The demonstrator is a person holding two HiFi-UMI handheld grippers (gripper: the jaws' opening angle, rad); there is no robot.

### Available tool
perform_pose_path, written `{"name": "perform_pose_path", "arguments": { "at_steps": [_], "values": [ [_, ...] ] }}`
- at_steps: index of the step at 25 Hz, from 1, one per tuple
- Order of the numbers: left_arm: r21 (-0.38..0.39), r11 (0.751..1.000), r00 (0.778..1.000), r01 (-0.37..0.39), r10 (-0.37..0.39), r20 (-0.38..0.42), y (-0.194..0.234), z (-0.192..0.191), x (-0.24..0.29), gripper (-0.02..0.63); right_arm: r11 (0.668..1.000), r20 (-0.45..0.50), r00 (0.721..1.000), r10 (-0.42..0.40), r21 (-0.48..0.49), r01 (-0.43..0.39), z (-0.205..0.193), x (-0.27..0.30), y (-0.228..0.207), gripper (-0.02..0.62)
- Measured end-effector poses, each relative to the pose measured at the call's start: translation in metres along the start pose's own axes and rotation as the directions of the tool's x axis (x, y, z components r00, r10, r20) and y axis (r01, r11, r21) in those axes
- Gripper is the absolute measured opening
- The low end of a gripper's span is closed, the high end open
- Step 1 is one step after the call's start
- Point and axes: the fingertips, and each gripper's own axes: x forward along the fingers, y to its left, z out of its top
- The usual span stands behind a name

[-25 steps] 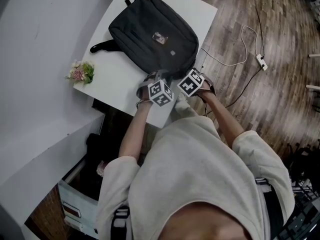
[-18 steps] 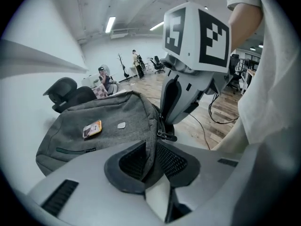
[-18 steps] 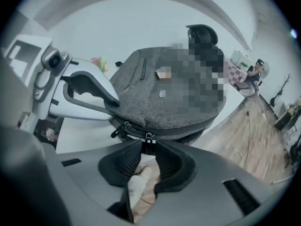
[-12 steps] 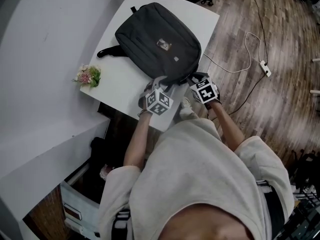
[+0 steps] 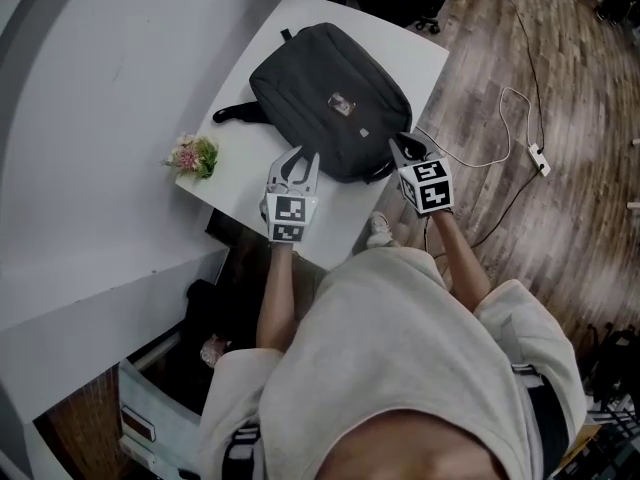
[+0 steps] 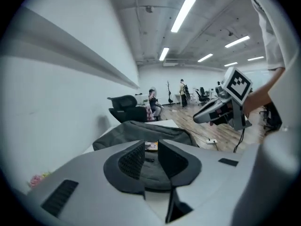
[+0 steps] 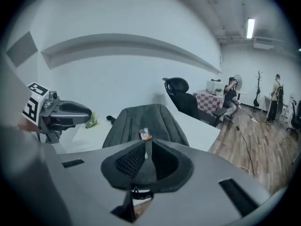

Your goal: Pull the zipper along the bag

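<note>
Empty, closing fingers (image 6: 130, 160) of left gripper (image 6: 150, 147), dark bag (image 6: 141, 130) just beyond

The bag (image 5: 330, 98) is matt dark cloth, the table (image 5: 240, 173) smooth white

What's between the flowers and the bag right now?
Only bare table between flowers and bag; the bag's strap lies just to one side. The head view shows it.
</note>
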Motion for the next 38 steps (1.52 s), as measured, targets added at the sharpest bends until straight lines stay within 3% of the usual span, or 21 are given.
{"name": "perform_pose_path", "arguments": {
  "at_steps": [3,7,16,24,38],
  "values": [
    [-0.071,0.994,0.994,-0.081,0.086,0.071,0.031,0.021,-0.02,0.089,1.0,0.066,0.998,-0.006,-0.02,0.008,0.03,-0.006,-0.001,0.046],
    [-0.091,0.982,0.978,-0.164,0.174,0.113,0.061,0.037,-0.041,0.054,0.998,0.144,0.99,-0.003,-0.058,0.011,0.064,-0.012,0.006,0.014],
    [-0.156,0.96,0.955,-0.232,0.256,0.151,0.079,0.043,-0.07,0.026,0.987,0.264,0.964,0.021,-0.161,0.022,0.112,-0.026,0.028,0.012],
    [-0.161,0.953,0.948,-0.257,0.281,0.149,0.077,0.044,-0.078,0.026,0.985,0.28,0.959,0.051,-0.174,-0.002,0.117,-0.031,0.041,0.012],
    [-0.146,0.96,0.957,-0.238,0.257,0.137,0.067,0.043,-0.071,0.026,0.983,0.265,0.963,0.057,-0.186,-0.007,0.109,-0.031,0.045,0.012]
  ]
}}
